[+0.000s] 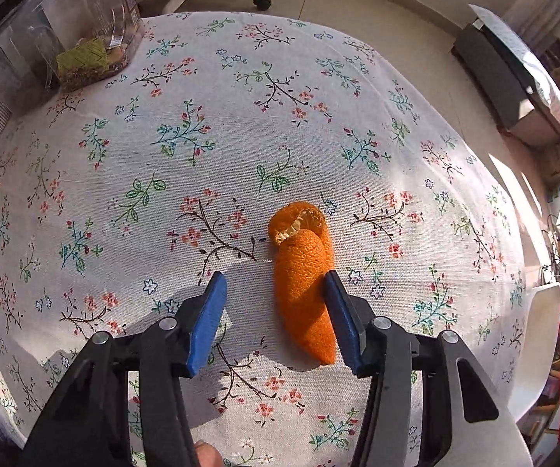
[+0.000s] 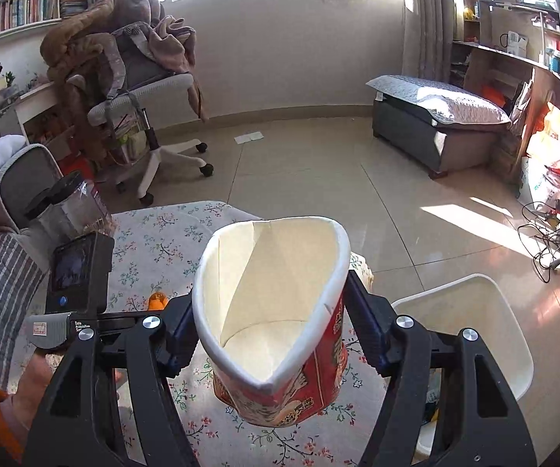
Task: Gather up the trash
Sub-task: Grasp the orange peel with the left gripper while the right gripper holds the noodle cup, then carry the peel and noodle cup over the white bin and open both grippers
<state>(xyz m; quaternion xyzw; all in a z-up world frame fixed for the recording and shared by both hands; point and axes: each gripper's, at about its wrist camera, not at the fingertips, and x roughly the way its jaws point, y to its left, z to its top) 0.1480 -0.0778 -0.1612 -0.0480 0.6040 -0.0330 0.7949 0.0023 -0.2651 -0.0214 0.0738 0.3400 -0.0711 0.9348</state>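
Blue pads of left gripper apart around orange peel on tablecloth, probably for pinching; right gripper clamped on squashed paper cup, bin at four o'clock.

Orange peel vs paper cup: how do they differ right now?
The orange peel lies on the tablecloth; the paper cup is lifted above it. The left claw straddles the peel, one pad touching and the other apart, so it is not gripped; the right claw is clamped on the cup, squashing its rim. The peel is plain orange; the cup is white inside, red printed outside. Both are trash.
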